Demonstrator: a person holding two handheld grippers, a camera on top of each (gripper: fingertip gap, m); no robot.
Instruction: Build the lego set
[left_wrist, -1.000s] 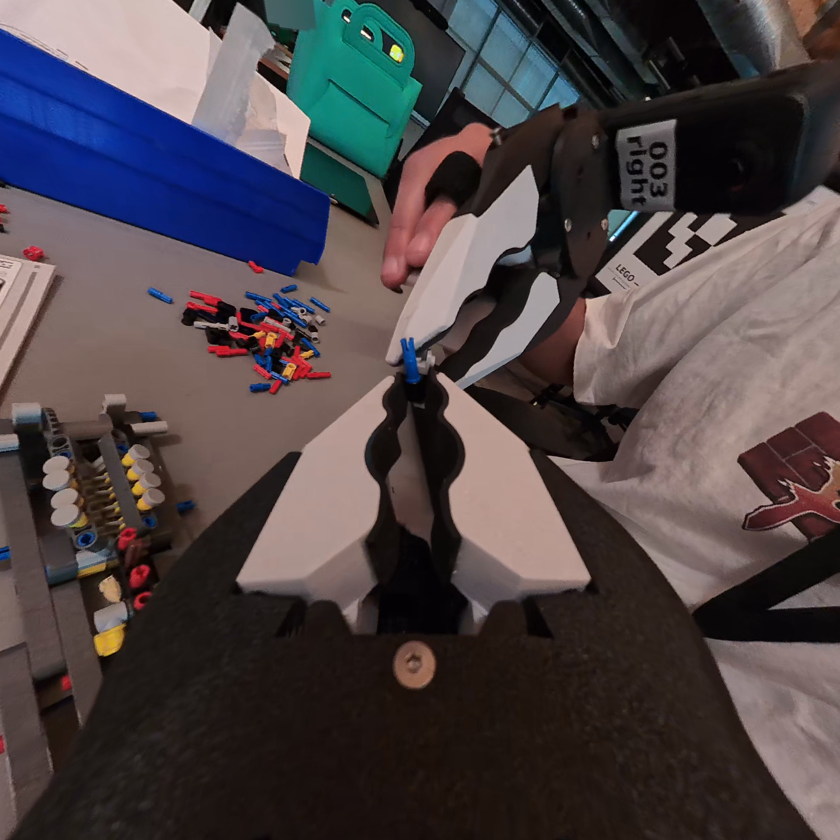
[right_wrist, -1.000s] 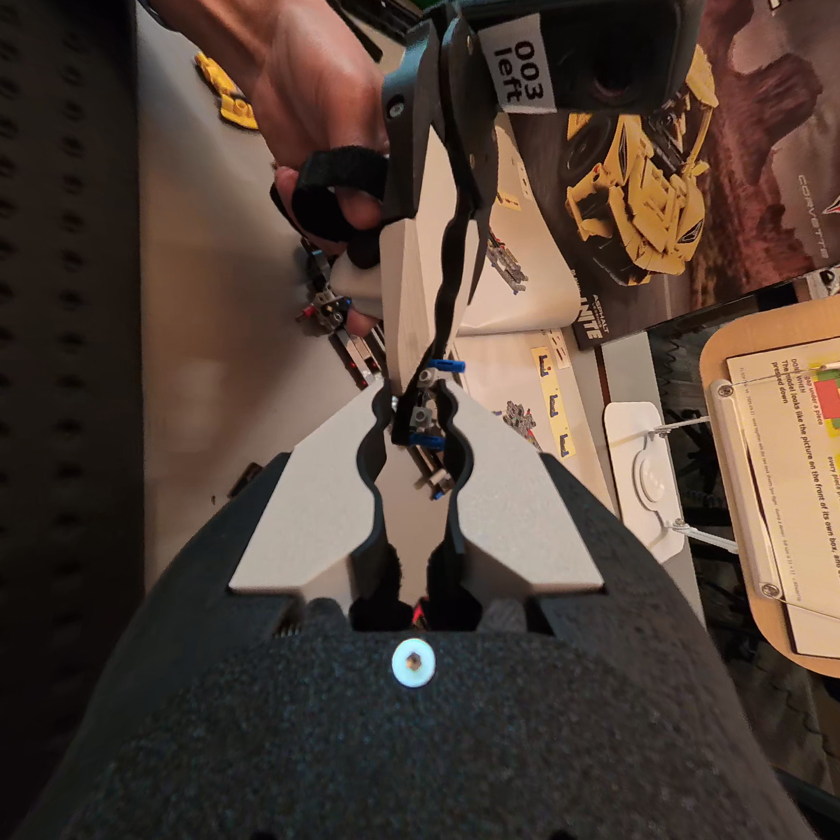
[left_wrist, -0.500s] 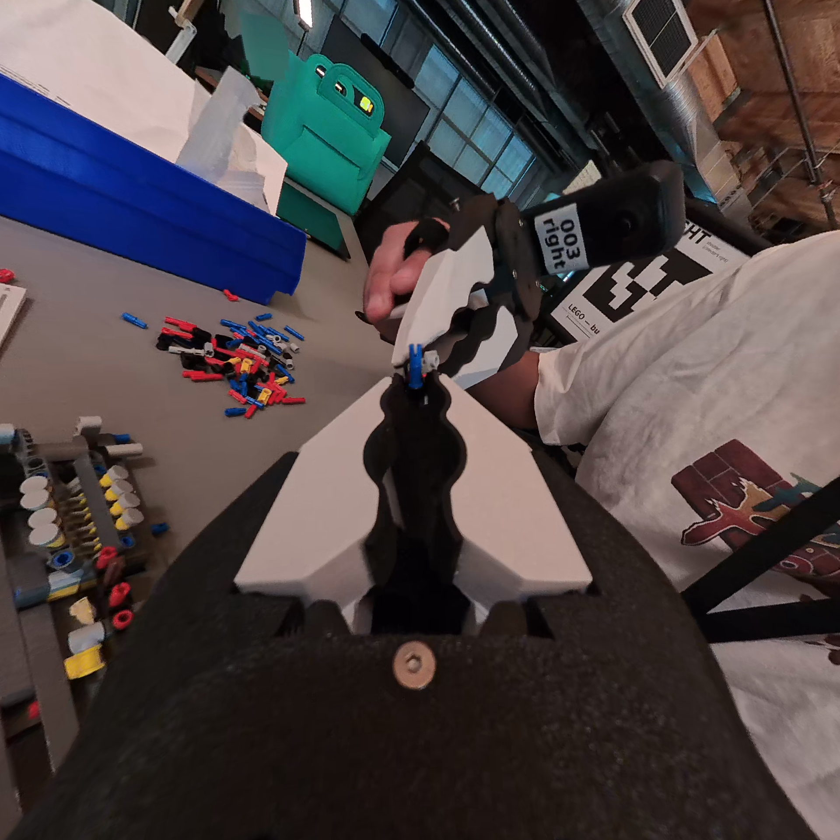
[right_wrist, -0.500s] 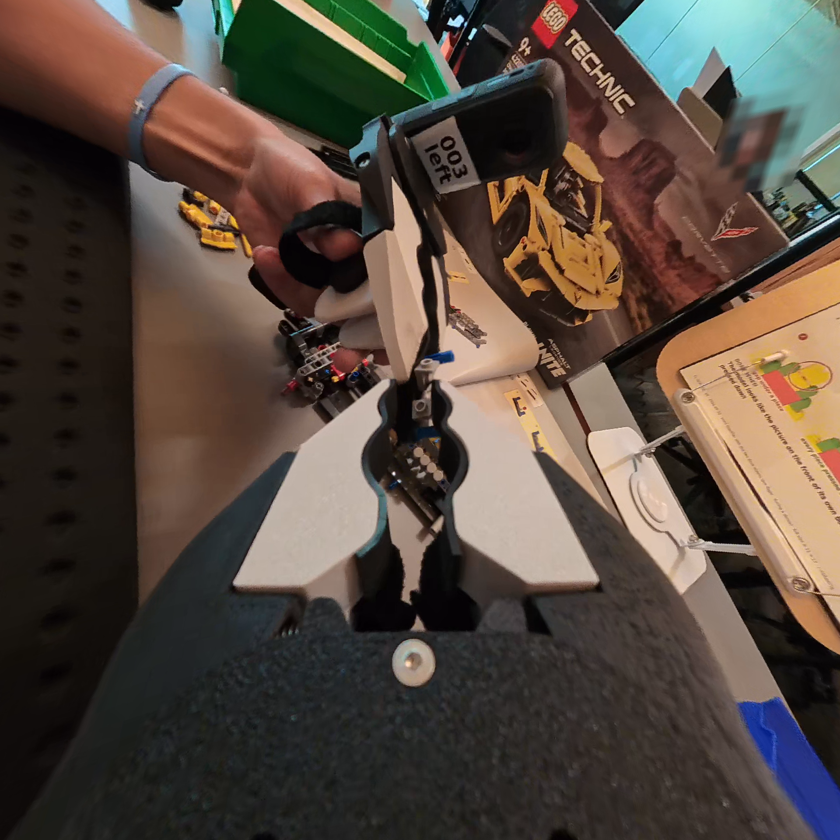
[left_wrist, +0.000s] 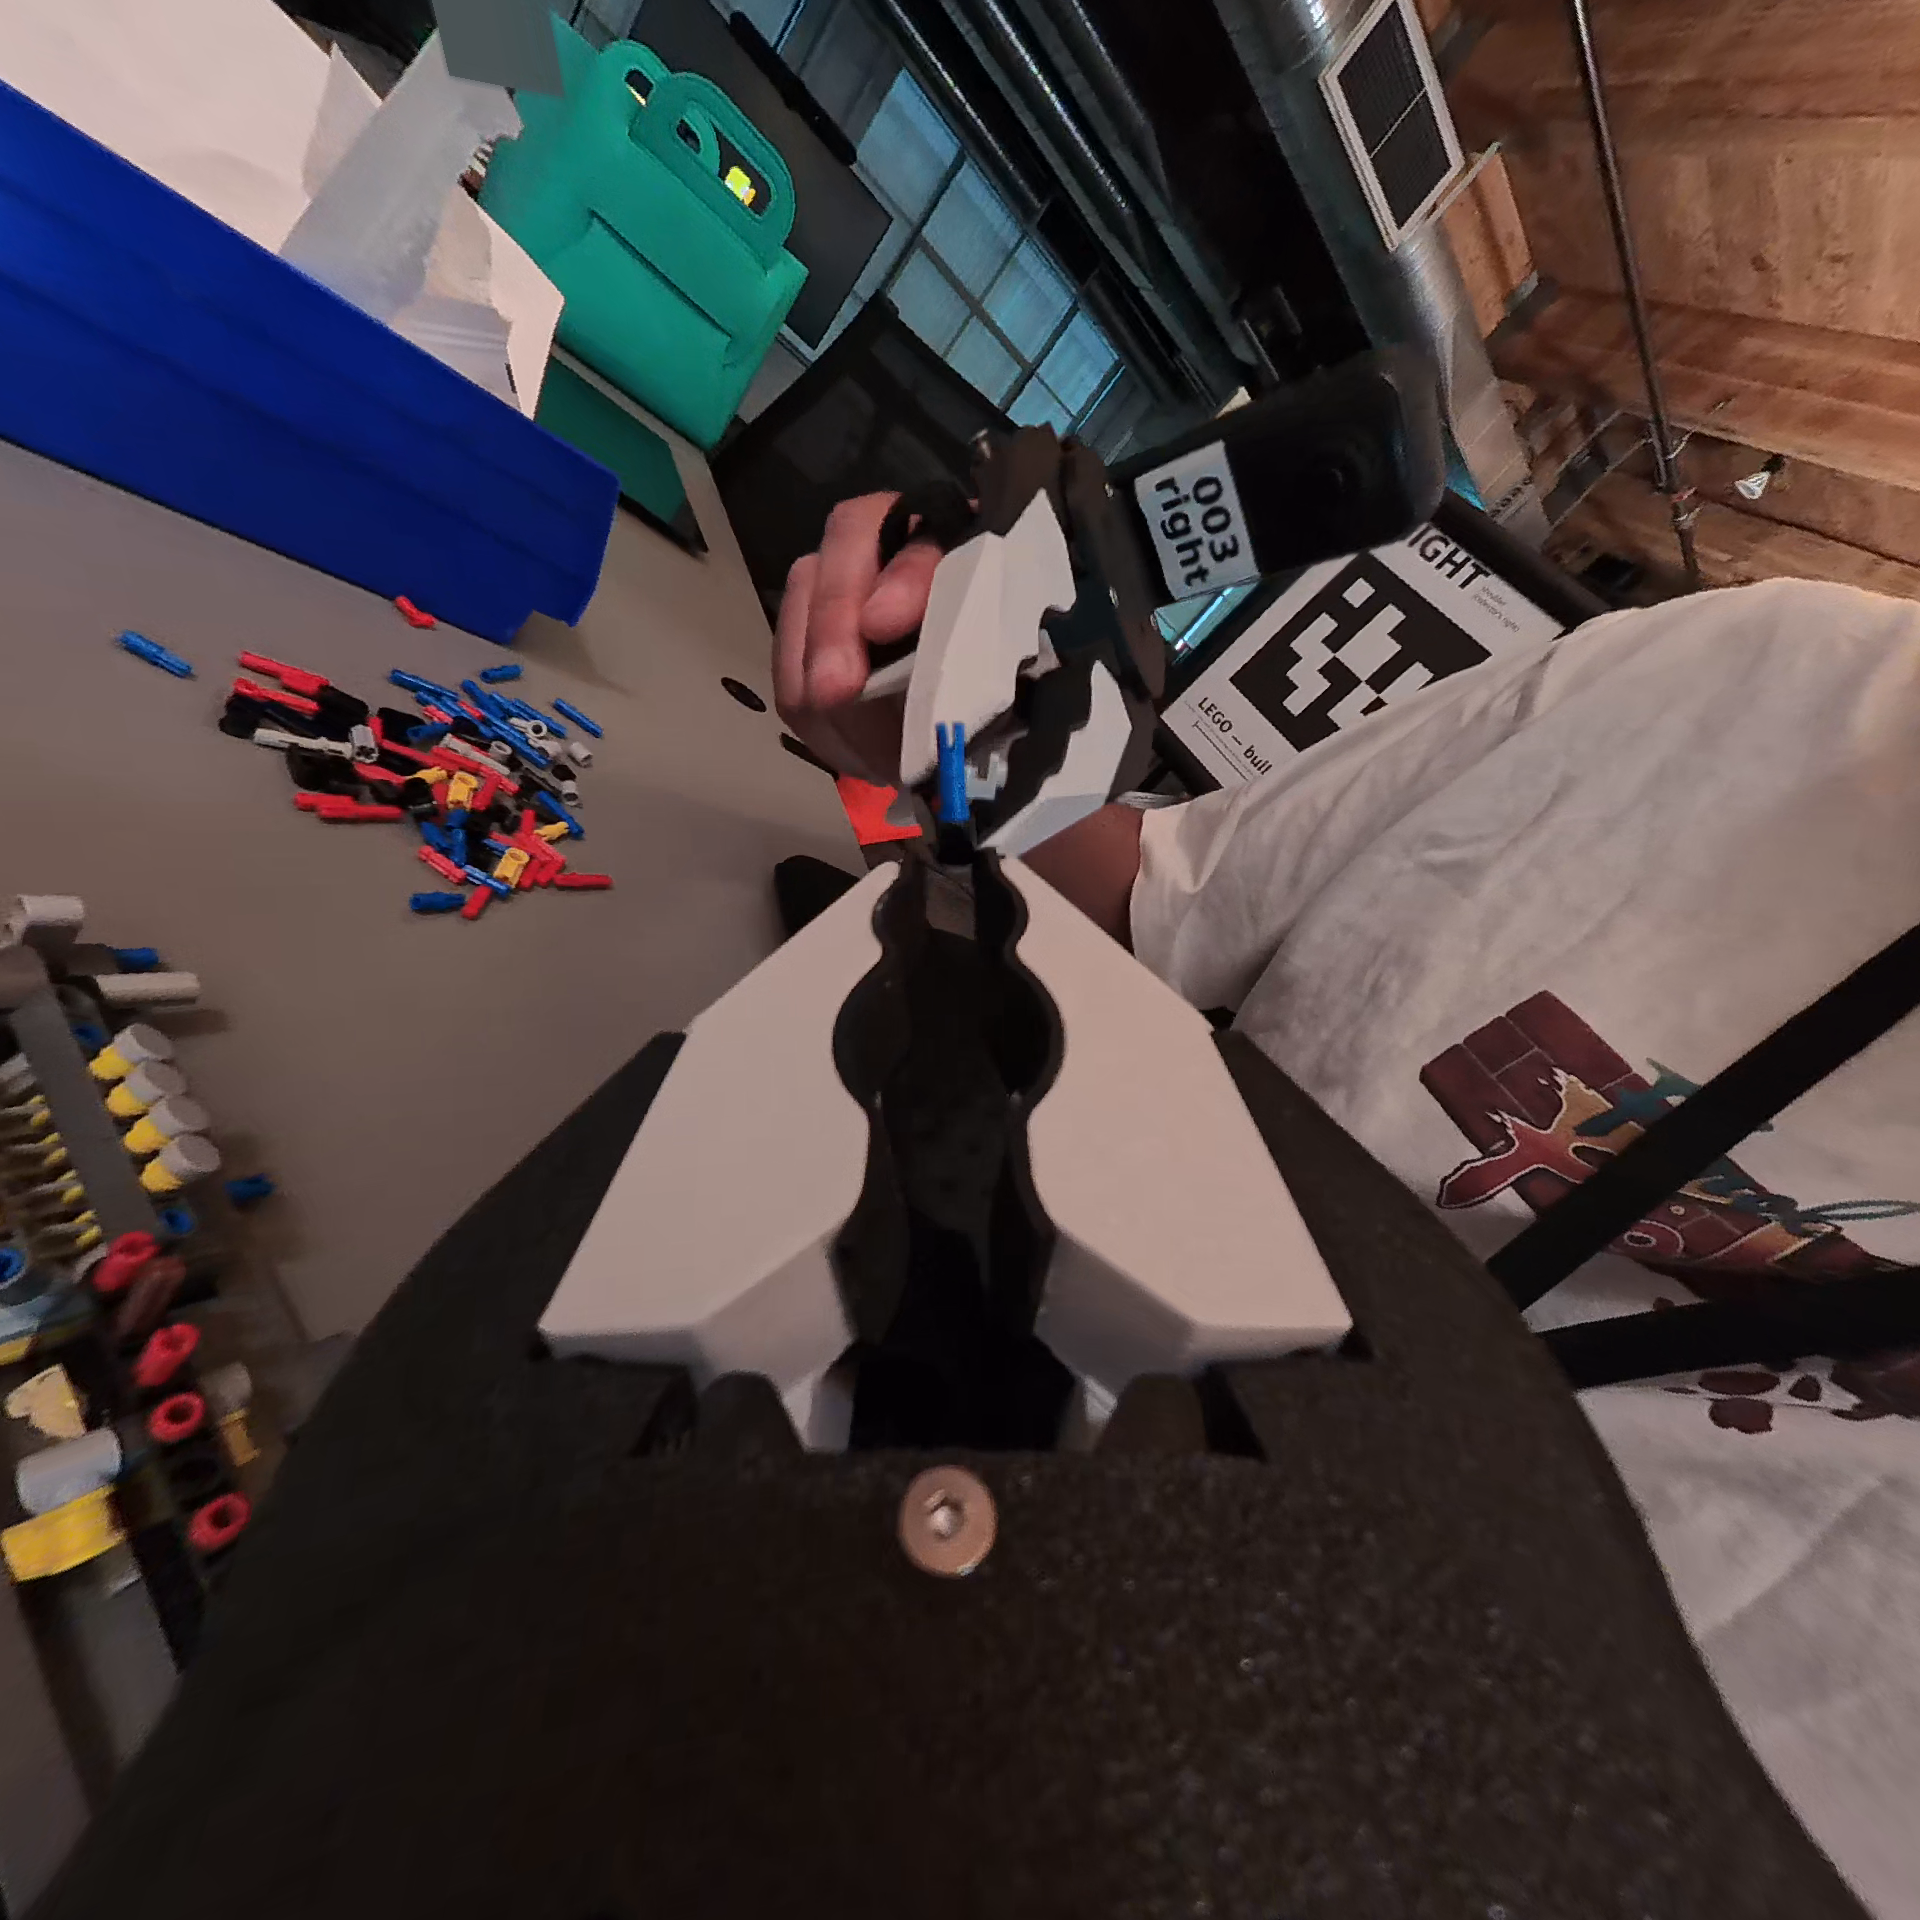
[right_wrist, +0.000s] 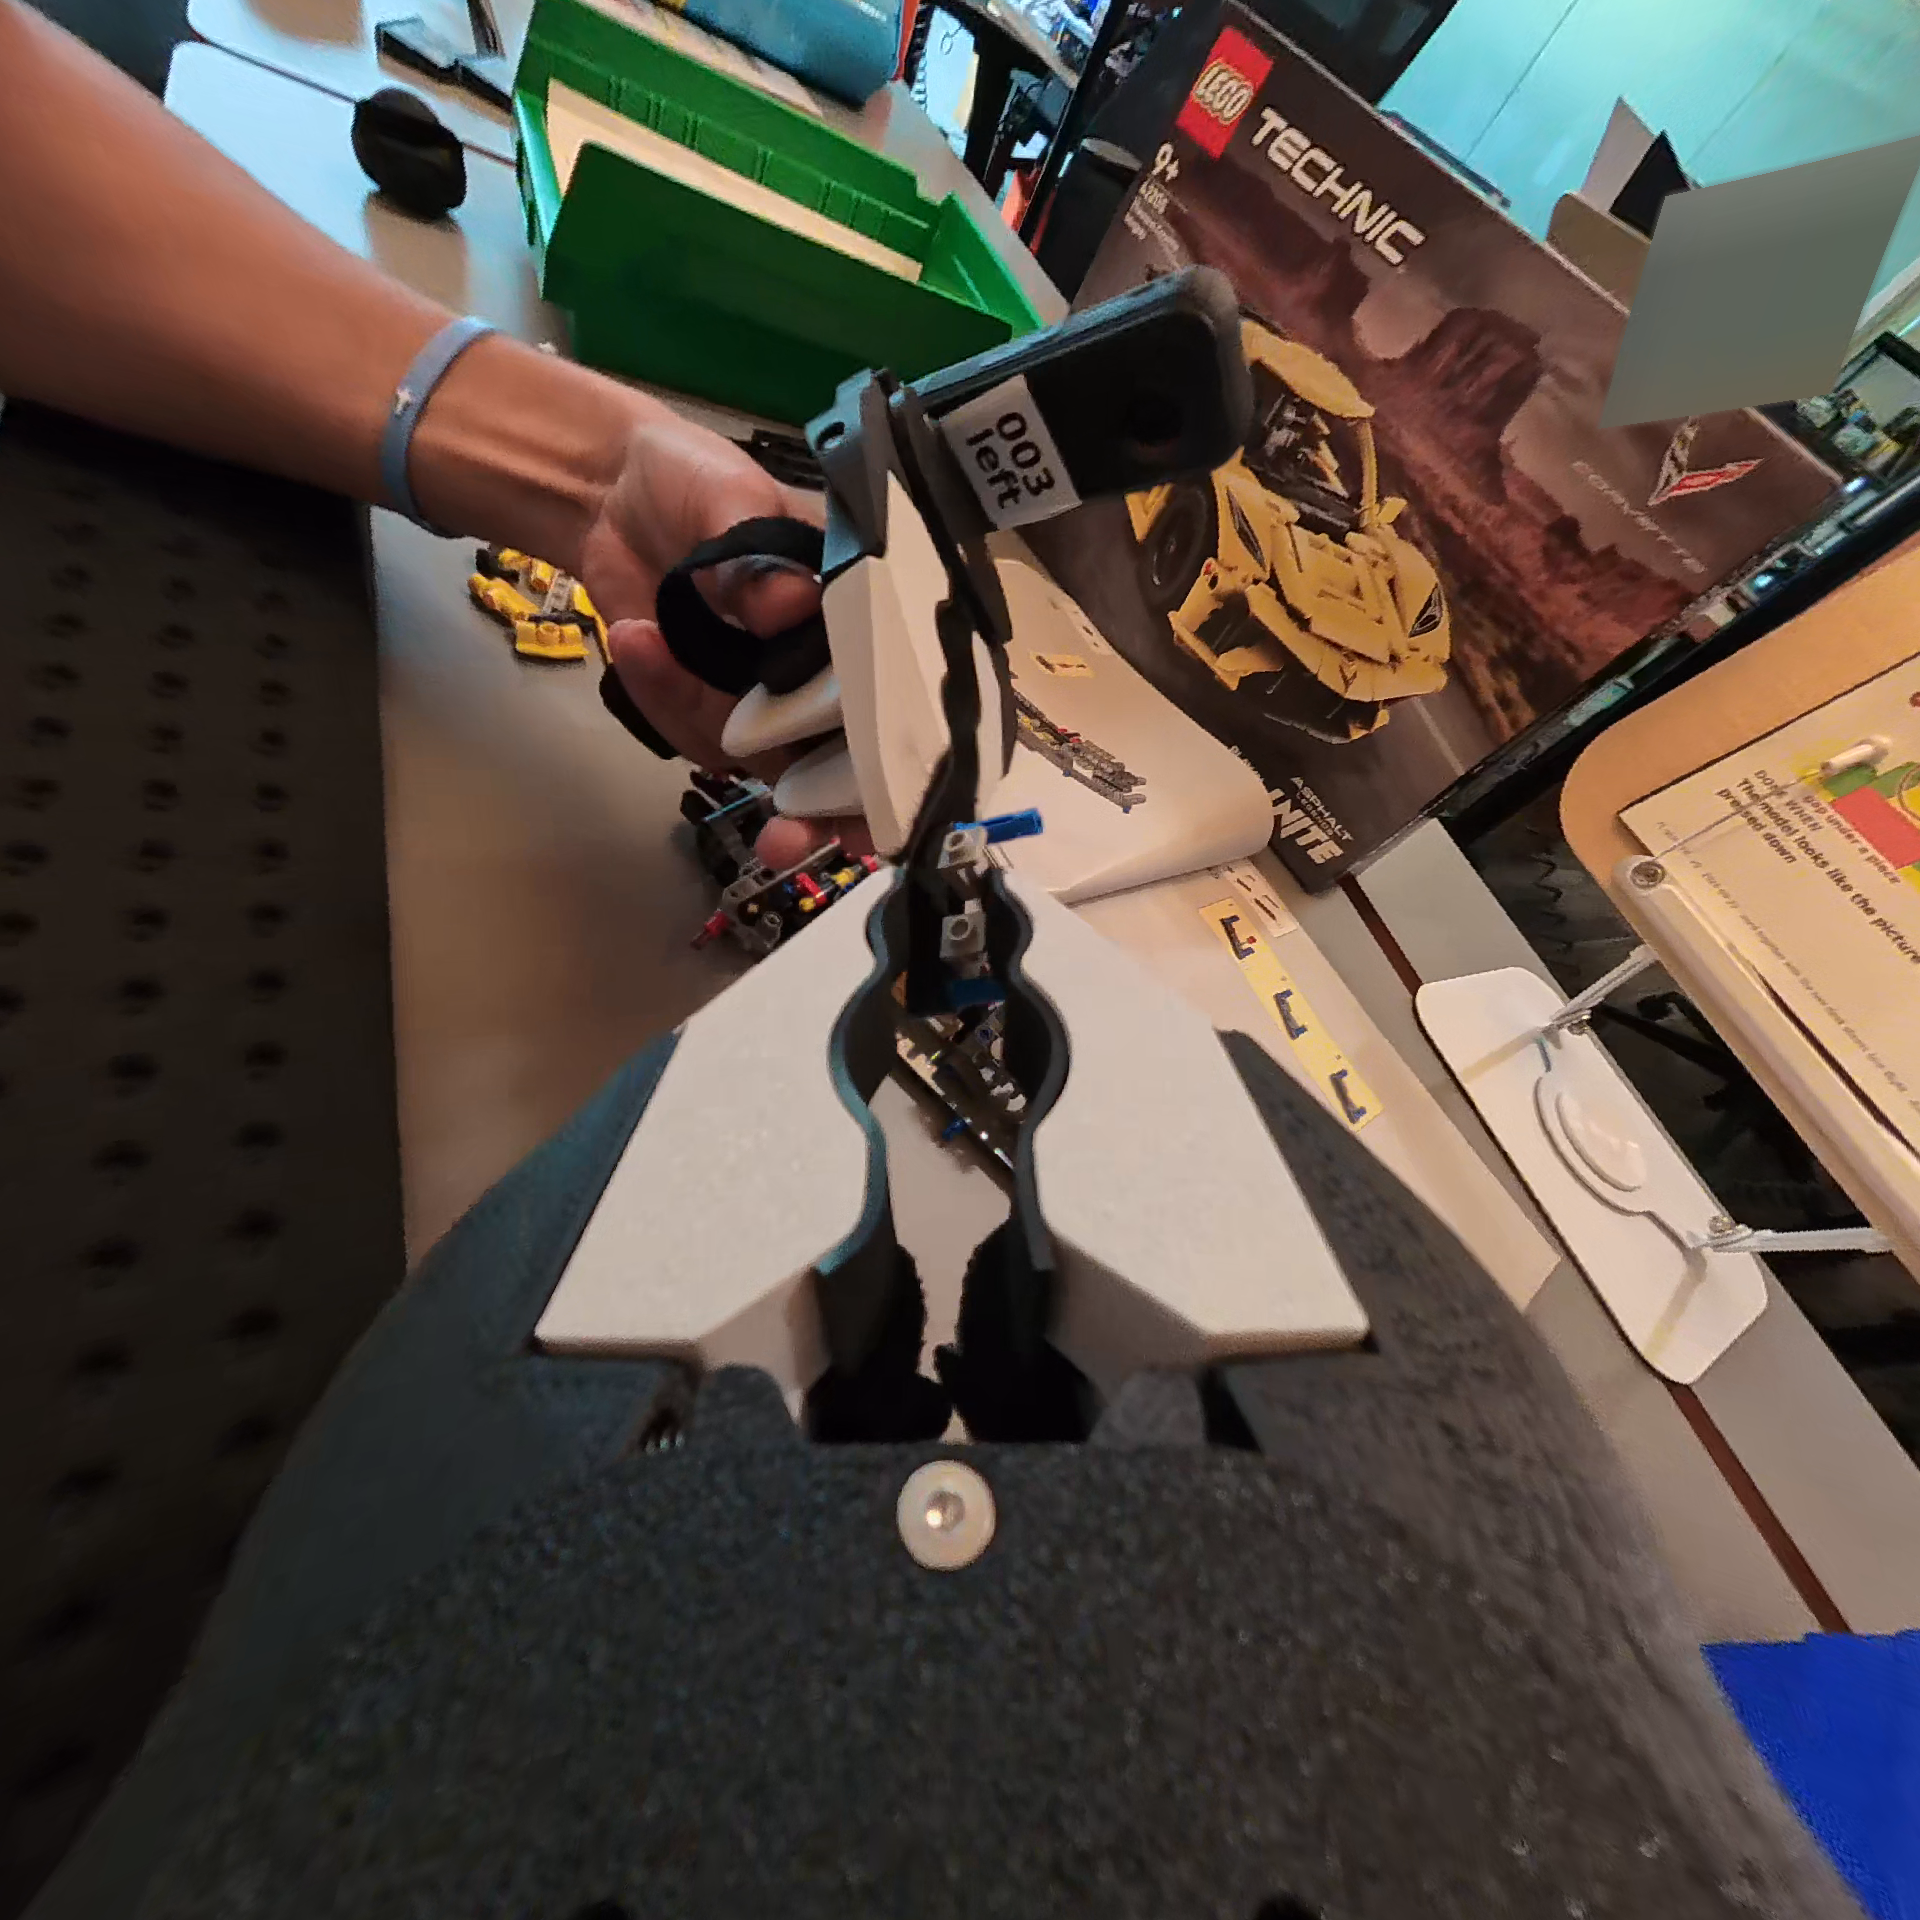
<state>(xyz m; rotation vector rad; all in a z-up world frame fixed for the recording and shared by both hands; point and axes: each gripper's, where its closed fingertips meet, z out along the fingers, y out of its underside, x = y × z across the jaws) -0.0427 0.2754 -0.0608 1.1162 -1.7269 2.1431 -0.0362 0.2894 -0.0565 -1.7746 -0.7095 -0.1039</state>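
The grey table (left_wrist: 343, 1039) carries, in order of bulk, a blue bin (left_wrist: 260, 416) at the far edge, the half-built model (left_wrist: 94, 1195) at the near left, and a loose heap of red, blue and black pins (left_wrist: 447, 779) between them. In the right wrist view the set's box (right_wrist: 1403, 468) stands behind an open instruction booklet (right_wrist: 1122, 790).

Both tools are raised off the table and meet tip to tip. The left gripper (left_wrist: 951, 868) is closed down to a narrow slit and pinches a dark piece at its tips; a blue pin (left_wrist: 951, 774) stands out beyond them. The right gripper (right_wrist: 951, 914) is likewise nearly closed and clamps a slim assembly of small grey connectors (right_wrist: 961, 894).

Step in hand, by judgement: joining two small parts in the air, before the result goes to the model.

Orientation: in the left wrist view the blue pin's long axis runs along the left tool's fingers, pointing away from the camera toward the right tool. In the right wrist view the same pin (right_wrist: 1008, 826) juts sideways to the right, crosswise to the grey assembly, whose long axis runs along the right tool's fingers.

Next move calls for a straight push along the pin's axis with both grips held firm. Whether the pin is fully seated cannot be told.
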